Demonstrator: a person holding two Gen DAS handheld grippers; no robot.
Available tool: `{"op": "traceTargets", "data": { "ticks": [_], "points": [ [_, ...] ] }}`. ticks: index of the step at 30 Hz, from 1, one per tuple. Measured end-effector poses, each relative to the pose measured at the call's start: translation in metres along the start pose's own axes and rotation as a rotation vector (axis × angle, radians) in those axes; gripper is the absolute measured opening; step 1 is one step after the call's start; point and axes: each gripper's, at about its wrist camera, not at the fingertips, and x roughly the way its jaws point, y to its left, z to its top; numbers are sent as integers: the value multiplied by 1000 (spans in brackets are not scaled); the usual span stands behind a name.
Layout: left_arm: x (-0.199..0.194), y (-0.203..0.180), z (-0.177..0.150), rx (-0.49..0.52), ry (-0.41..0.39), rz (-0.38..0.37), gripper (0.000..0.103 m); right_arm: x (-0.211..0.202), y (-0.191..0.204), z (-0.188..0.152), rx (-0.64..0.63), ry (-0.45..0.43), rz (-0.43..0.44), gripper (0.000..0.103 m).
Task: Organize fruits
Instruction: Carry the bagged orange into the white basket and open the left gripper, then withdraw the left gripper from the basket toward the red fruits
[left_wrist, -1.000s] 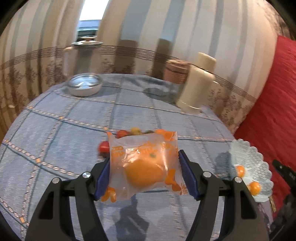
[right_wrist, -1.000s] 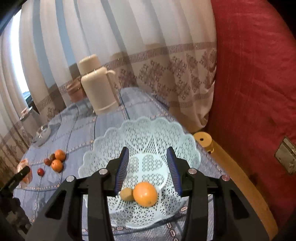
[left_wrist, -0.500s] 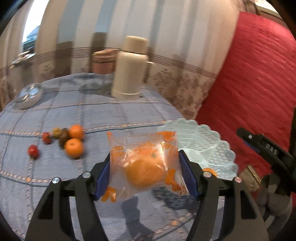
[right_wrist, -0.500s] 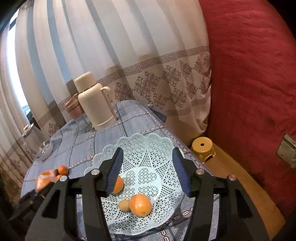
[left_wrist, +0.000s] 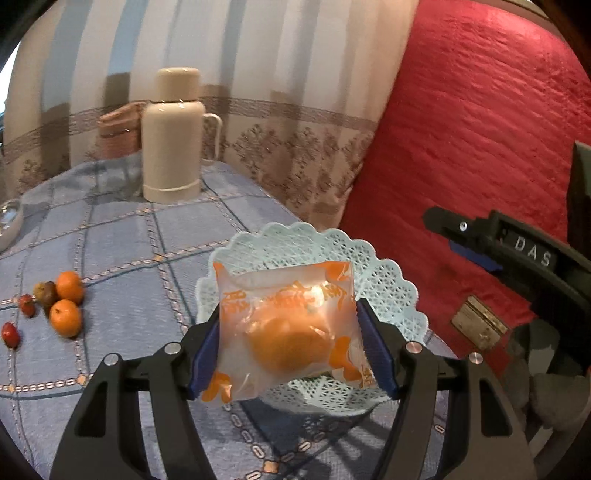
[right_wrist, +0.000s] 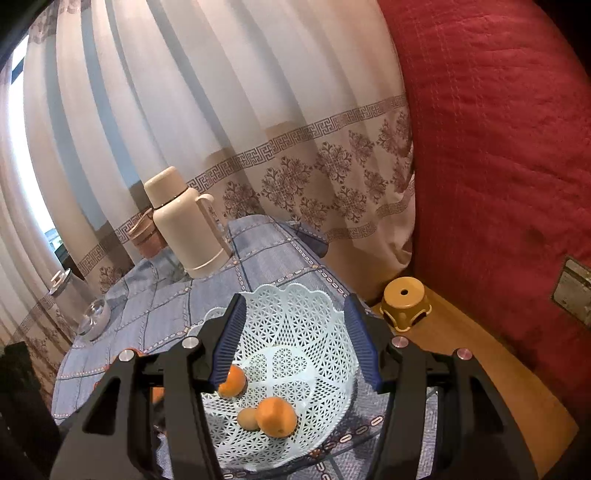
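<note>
You carried the left gripper (left_wrist: 291, 350) sideways across the table: a second earlier the bagged orange (left_wrist: 286, 332) hung over bare blue cloth with the lace basket far off at the edge of view, and at this moment it hung directly over the pale blue basket (left_wrist: 384, 280). The jaws were clamped on the bag from both sides, the plastic bulging between the pads.

Your right gripper (right_wrist: 295, 343) sat above the same basket with its jaws apart and nothing between them; they widened within that second, then held. Below it lay 2 oranges (right_wrist: 276, 417) and a small brownish fruit (right_wrist: 248, 418).

That suggested the bagged orange was ready for release into the basket. 2 loose oranges (left_wrist: 66, 317) and several small fruits remained on the tablecloth (left_wrist: 122, 240), beside the cream thermos (left_wrist: 171, 136).
</note>
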Motion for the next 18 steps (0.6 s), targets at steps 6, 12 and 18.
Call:
{"op": "traceTargets", "data": {
  "ticks": [6,12,18],
  "points": [
    [7,-2,-4,7,19,-15,75,0,0,0,3,3,5,57],
    [-2,5,2,-15,-21,-23,81,0,-1,-1,12,6,14,59],
    [-12,20,7,-32,-54,22,81,-2,2,-1,11,0,17,59]
  ]
}}
